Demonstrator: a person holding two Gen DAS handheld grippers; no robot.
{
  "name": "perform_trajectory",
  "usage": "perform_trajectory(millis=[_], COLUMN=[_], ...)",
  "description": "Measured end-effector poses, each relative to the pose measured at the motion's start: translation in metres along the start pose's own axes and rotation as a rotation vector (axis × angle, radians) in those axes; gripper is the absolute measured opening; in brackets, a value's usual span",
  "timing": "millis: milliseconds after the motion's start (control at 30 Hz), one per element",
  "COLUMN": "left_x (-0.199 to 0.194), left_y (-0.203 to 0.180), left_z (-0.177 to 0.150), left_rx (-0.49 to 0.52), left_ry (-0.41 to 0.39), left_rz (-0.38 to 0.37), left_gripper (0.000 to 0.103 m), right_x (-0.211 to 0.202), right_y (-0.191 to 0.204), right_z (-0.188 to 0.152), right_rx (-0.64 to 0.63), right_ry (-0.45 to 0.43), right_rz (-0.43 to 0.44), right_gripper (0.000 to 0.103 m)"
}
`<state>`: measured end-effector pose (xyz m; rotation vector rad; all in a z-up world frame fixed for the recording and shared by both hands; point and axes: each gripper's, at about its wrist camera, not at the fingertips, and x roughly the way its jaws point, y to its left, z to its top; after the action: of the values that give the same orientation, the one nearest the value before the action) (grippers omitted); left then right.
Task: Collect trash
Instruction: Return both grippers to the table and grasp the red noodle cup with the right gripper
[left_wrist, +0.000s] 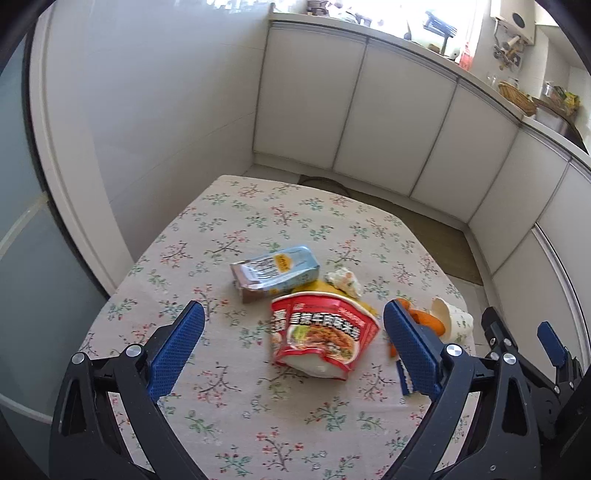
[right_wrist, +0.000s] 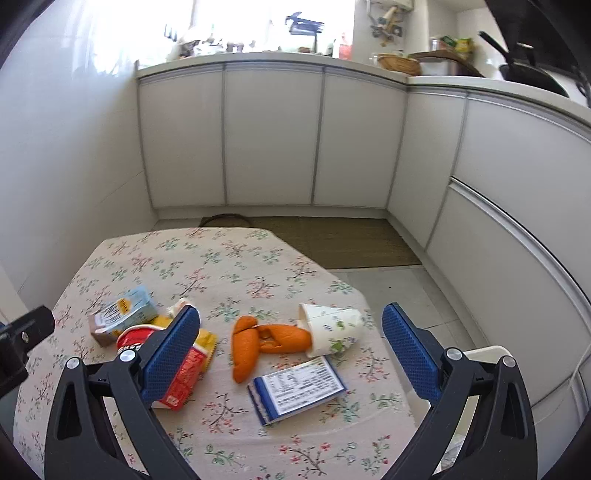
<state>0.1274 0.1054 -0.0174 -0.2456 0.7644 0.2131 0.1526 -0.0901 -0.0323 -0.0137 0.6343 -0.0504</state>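
Both hand-held grippers were held above the near edge of the worktop (right_wrist: 229, 258), which was covered with a flowered cloth. The left hand-held gripper (left_wrist: 293, 325) was spread wide with nothing between its fingers, and the right hand-held gripper (right_wrist: 291, 328) was wide and empty too.

The trash lay loose in the middle of the worktop and toward its right edge. Nearest to the right one was a flat blue-and-white packet (right_wrist: 299, 389). Behind it lay orange peel pieces (right_wrist: 245, 349), touching the mouth of a paper cup (right_wrist: 332, 326) that lay on its side near the right edge. One piece of peel seemed to reach inside the cup; more I could not see. In front of the left one lay a red noodle bowl (left_wrist: 321, 332), crushed and tipped over; its inside was hidden. Behind it were a yellow wrapper (right_wrist: 207, 341), a crumpled tissue (left_wrist: 345, 280) and a light blue carton (left_wrist: 275, 267), also on its side.

No bin was in view. I think the best way was to take the bowl first, coming down straight over its rim, closing gently so the thin wall did not slip.
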Motion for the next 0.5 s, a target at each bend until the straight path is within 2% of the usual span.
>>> perform_trajectory(millis=[100,167,267,333,400,500], left_x=[-0.001,-0.002,-0.005,-0.007,-0.005,-0.001], left_y=[0.025,0.038,0.05,0.054,0.057,0.065], left_z=[0.004,0.007,0.011,0.011,0.01,0.008], left_rx=[-0.045,-0.084,-0.112,-0.108,-0.099,-0.09], left_ry=[0.007,0.017,0.016,0.015,0.02,0.033], left_rz=[0.023,0.017,0.012,0.013,0.013,0.027], left_gripper=[0.094,0.094,0.094,0.094,0.094,0.094], right_x=[0.015,0.029,0.061,0.088,0.106,0.125], right_y=[0.025,0.034,0.042,0.044,0.046,0.054], right_z=[-0.007,-0.011,-0.023,-0.038,-0.05,-0.065], right_rx=[-0.05,-0.036,0.089,0.218,0.3,0.368], right_ry=[0.078,0.153,0.339,0.477,0.545,0.589], right_rz=[0.072,0.125,0.274,0.369,0.406,0.442], right_gripper=[0.096,0.096,0.096,0.096,0.096,0.096])
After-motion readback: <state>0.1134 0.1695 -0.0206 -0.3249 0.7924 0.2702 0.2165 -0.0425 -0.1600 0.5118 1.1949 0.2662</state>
